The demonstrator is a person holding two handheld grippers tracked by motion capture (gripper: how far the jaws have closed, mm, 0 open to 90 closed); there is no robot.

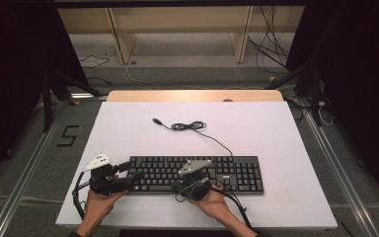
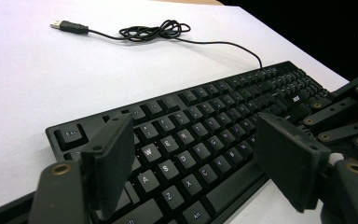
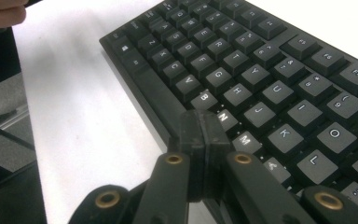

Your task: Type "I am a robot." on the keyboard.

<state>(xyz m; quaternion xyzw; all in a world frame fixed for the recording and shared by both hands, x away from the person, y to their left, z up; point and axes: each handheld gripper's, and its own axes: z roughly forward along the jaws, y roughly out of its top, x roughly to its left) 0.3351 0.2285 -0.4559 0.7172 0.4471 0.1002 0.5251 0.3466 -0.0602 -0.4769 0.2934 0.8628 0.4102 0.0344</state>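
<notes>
A black keyboard (image 1: pixel 197 174) lies flat on the white bench (image 1: pixel 276 133), toward the person's edge of it. Its cable (image 1: pixel 212 136) runs from the keyboard's far edge, bunches in a loose coil beyond the keyboard, and ends in a USB plug (image 2: pixel 69 26) farther off on the bench. The left gripper (image 1: pixel 131 170) sits at the keyboard's left end, its jaws spread wide over the left-hand letter keys and gripping nothing. The right gripper (image 3: pixel 204 135) sits at the keyboard's near edge, around its middle, jaws pressed fully together with nothing between them, tips over the space bar's edge near the B and N keys.
</notes>
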